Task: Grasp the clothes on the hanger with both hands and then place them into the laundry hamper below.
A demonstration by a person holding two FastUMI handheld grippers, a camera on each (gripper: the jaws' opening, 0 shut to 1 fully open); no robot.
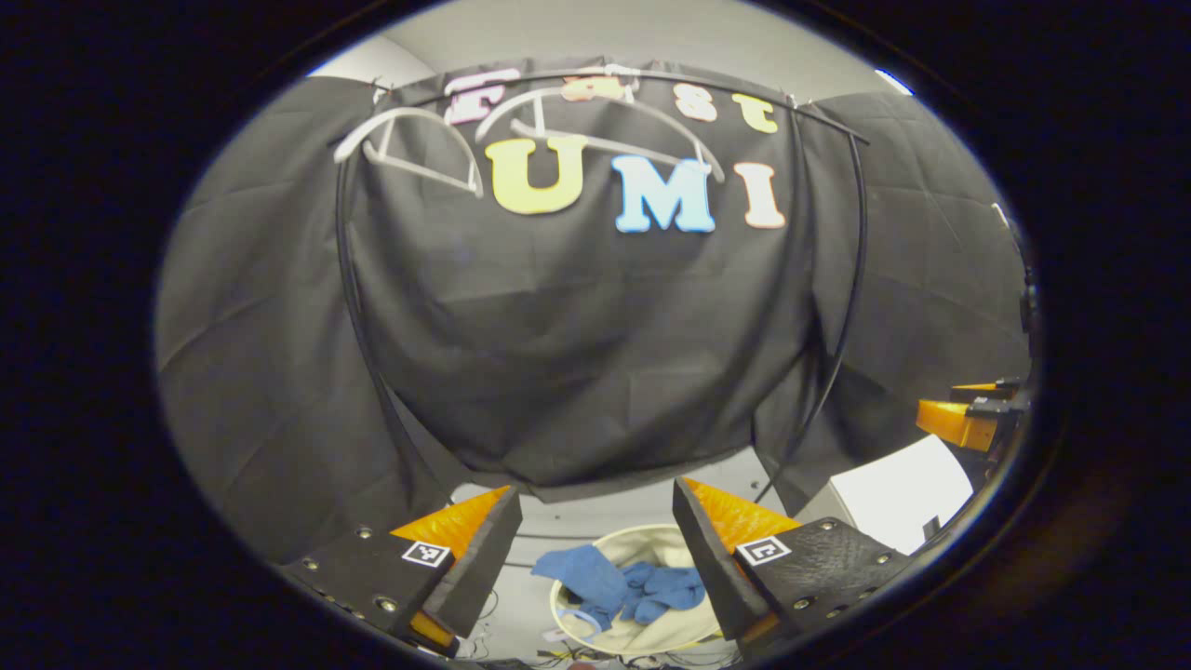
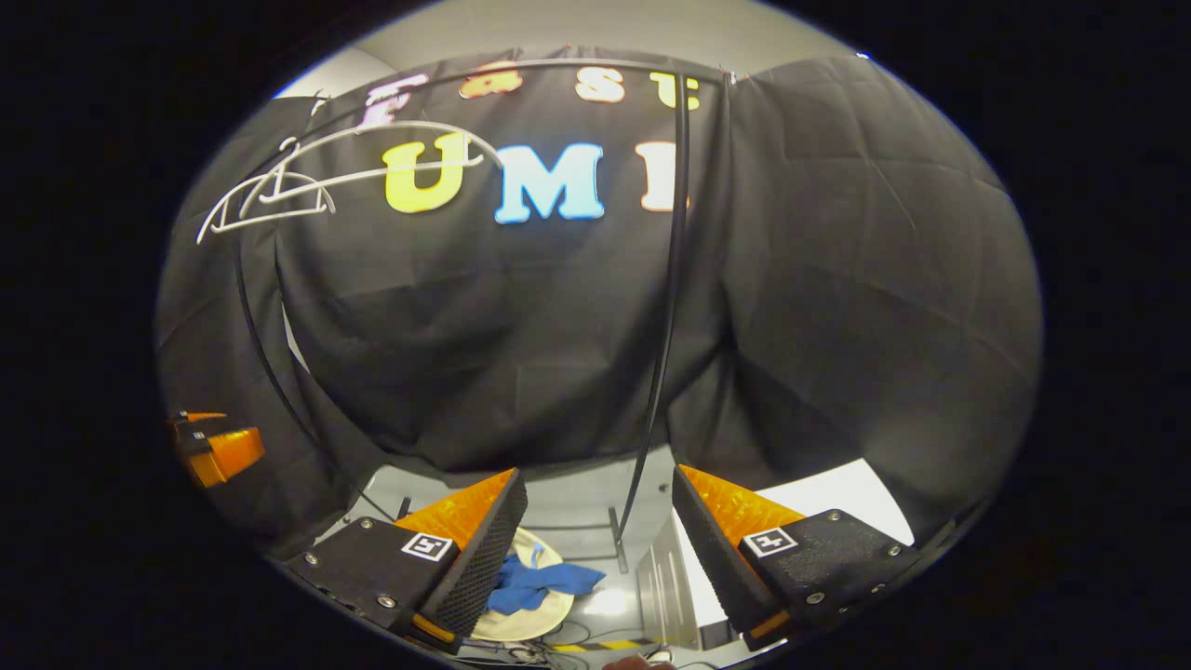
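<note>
Blue clothes [image 1: 619, 586] lie crumpled inside the round cream laundry hamper [image 1: 568, 625] on the floor, far below my left gripper [image 1: 595, 507], which is open with nothing between its fingers. In the right gripper view the blue clothes [image 2: 535, 582] and hamper [image 2: 530, 625] sit low and left of my right gripper [image 2: 600, 507], also open and empty. Two bare white hangers [image 1: 409, 144] hang from the black rail [image 1: 651, 76] at the top. The hangers [image 2: 279, 191] appear at the upper left in the right gripper view. The other gripper [image 1: 968, 419] shows at the right edge.
The black rack's curved poles [image 1: 358, 307] frame the cloth wall. One pole [image 2: 665, 326] runs down just ahead of my right gripper. A white cabinet [image 1: 898, 493] stands at the right. Cables lie on the floor [image 2: 595, 502] around the hamper.
</note>
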